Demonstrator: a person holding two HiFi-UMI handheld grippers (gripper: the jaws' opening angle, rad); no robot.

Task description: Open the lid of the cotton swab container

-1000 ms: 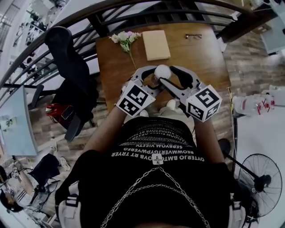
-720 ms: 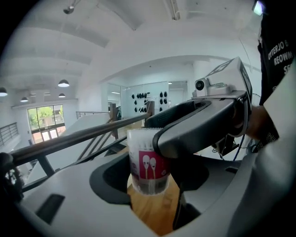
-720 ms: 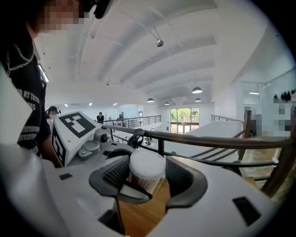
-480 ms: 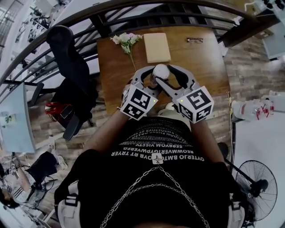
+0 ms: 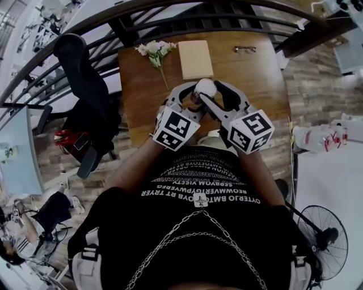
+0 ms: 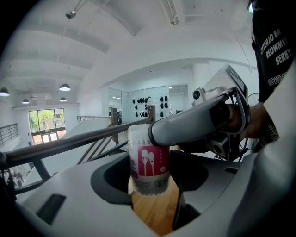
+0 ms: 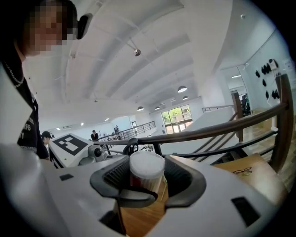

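The cotton swab container (image 5: 205, 88) is a clear tub with a red label (image 6: 149, 162) and a white lid (image 7: 147, 165), and it sits above the wooden table (image 5: 255, 79). My left gripper (image 5: 191, 101) has the tub's body between its jaws, which are closing on it. My right gripper (image 5: 211, 97) comes in from the right, its ribbed pads (image 7: 178, 178) against the lid. In the left gripper view one right-gripper jaw crosses the top of the tub. In the right gripper view a left-gripper jaw hides the tub's lower part.
On the table behind the grippers lie a flower sprig (image 5: 153, 50), a tan book (image 5: 195, 58) and a pair of glasses (image 5: 245, 49). A black chair (image 5: 85, 73) stands to the left and a dark railing (image 5: 170, 17) runs beyond the table. A fan (image 5: 320, 238) stands at lower right.
Both grippers stay round the container at the same spot. The right gripper's marker cube has shifted slightly to the left.
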